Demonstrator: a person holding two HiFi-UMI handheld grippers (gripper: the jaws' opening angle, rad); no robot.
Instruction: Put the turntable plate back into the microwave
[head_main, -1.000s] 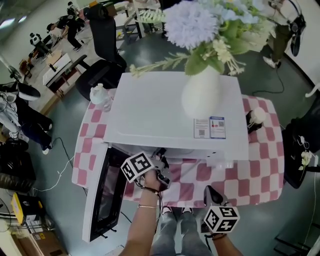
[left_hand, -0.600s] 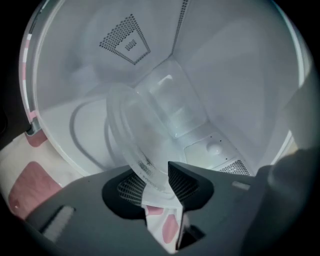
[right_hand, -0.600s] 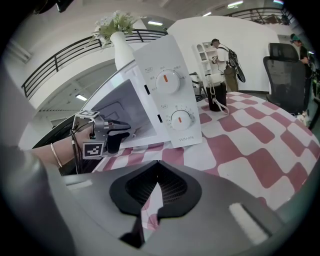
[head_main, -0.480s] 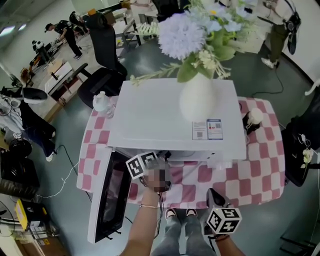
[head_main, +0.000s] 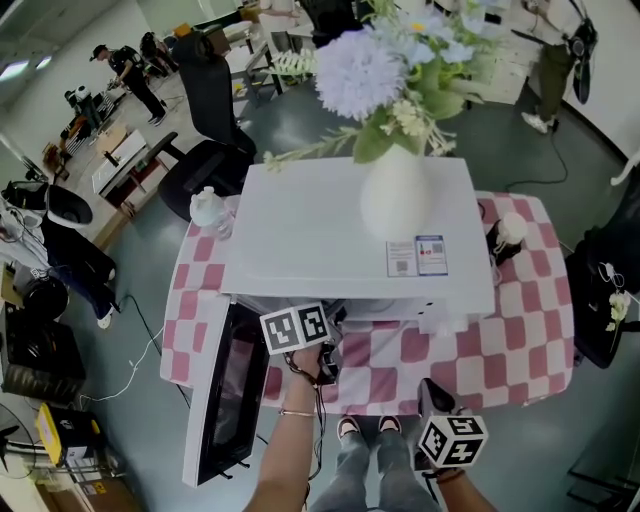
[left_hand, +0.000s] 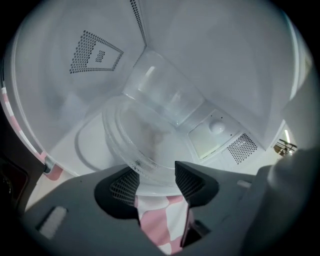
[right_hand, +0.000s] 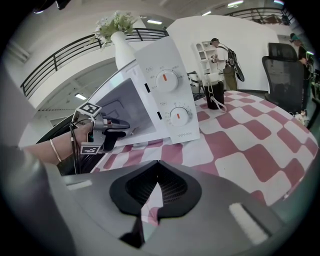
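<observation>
Plate-seating seems done: the left tongs (left_hand: 156, 182) have just been opening, the plate (left_hand: 150, 140) rim loose between them inside the microwave (head_main: 300, 230), so withdraw straight back; right tongs (right_hand: 156, 192) clenched, empty.

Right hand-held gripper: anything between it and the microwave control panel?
Only bare pink-checked tablecloth, in the right gripper view, between the shut right hand-held gripper and the microwave control panel.

Our left gripper (left_hand: 156, 176) has just been opening its jaws, the plate (left_hand: 150, 140) rim between them. We see its cube (head_main: 295, 328) rolled level.
</observation>
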